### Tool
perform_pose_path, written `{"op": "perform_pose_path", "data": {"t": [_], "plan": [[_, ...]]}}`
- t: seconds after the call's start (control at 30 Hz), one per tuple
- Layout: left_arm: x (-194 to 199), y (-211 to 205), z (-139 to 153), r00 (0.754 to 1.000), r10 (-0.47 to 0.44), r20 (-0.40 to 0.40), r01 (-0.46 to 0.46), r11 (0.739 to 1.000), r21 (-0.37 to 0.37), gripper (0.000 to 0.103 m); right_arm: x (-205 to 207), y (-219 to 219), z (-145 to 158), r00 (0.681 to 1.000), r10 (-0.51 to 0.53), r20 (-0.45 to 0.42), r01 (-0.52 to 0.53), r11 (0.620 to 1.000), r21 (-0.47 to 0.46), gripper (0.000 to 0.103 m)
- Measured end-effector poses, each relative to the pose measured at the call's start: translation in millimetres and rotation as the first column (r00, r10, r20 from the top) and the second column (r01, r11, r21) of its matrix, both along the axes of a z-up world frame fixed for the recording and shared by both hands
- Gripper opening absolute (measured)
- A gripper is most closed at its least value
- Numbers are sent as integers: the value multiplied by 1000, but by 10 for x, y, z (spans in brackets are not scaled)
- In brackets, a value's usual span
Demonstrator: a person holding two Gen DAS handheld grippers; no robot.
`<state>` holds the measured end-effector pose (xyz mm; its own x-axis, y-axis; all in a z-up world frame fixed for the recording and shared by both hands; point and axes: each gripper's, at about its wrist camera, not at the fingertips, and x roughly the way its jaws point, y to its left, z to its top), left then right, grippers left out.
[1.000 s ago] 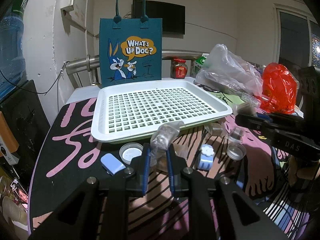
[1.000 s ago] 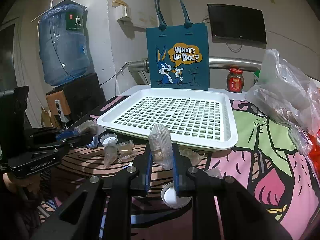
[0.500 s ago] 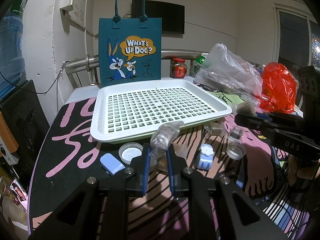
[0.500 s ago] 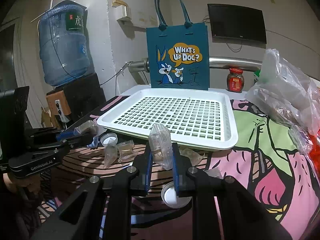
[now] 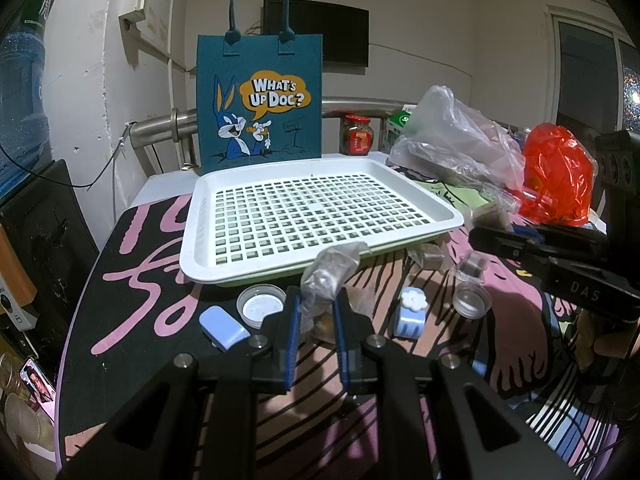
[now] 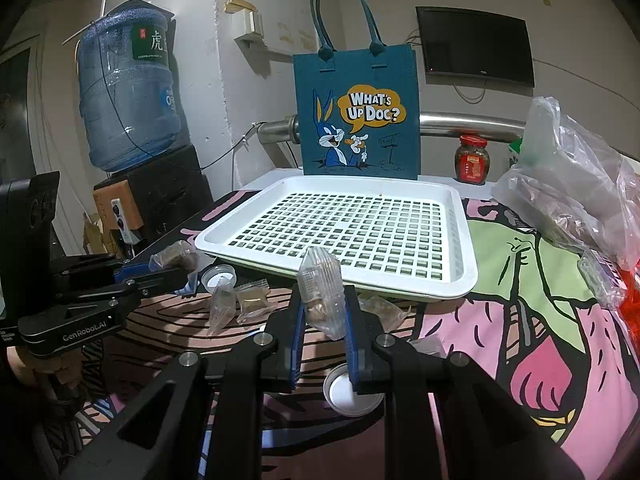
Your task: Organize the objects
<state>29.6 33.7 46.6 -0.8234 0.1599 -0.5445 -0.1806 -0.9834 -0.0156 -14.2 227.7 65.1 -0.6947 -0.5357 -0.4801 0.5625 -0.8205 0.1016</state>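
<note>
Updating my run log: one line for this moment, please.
left tongs: shut on clear plastic packet | right tongs: shut on clear ribbed packet | white slotted plastic tray: empty

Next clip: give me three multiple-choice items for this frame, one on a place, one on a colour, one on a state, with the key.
1. Where does the teal tote bag stand?
A. behind the white tray
B. inside the tray
C. on the floor

2. What colour is the crumpled bag at the table's right side?
A. green
B. red
C. black

3. What state are the left tongs in?
A. open and empty
B. shut on a clear wrapped packet
C. shut on a bottle cap

Key: 1 A, the tote rises past the white tray's far rim. 2 B, it shows bright red. 3 B, the clear wrapped packet sits pinched between the blue pads.
</note>
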Motion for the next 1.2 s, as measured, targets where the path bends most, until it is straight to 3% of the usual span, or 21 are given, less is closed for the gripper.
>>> {"op": "perform_pose_path", "data": {"t": [1.2], "plan": [[-29,-19,-48,1000,6,30,-7,1000,8,15,-38,11,-21,1000,2,27,-2,1000,-4,16]]}}
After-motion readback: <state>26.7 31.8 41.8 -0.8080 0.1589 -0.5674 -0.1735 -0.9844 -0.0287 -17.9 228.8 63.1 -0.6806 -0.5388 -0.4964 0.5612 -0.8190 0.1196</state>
